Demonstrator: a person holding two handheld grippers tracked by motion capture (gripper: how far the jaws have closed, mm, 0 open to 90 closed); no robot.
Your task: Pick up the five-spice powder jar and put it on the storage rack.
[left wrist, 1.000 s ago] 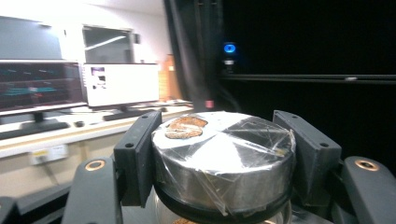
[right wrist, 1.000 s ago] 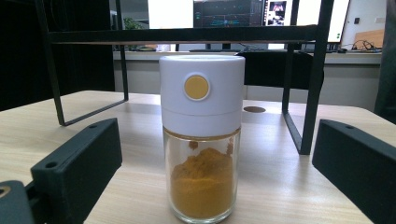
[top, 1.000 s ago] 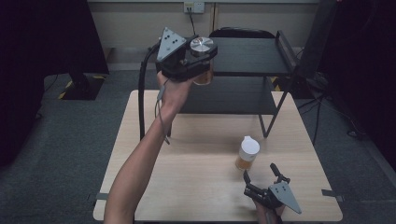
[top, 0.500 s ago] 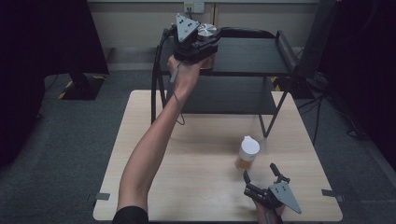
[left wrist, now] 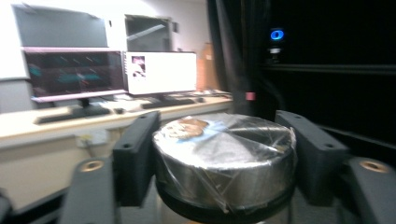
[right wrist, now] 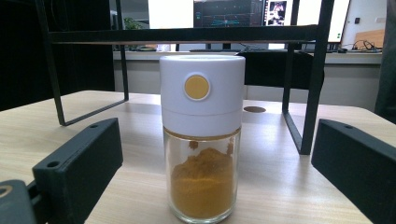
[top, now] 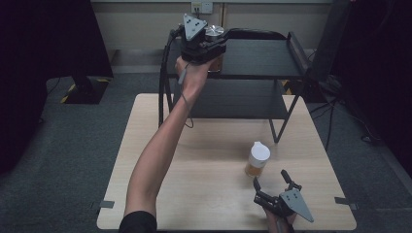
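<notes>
Left gripper (top: 208, 44) is raised over the top tier of the black shelf (top: 262, 58), jaws clamped on a foil-wrapped metal-lidded jar (left wrist: 224, 163), gripped at the lid sides so it hangs upright, likely for placing there; right gripper (top: 273, 187) rests low on the wooden table (top: 145, 160), jaws apart and aimed at the white-capped spice jar (right wrist: 201, 140) of orange powder standing between them, untouched, probably lined up for a grasp
</notes>
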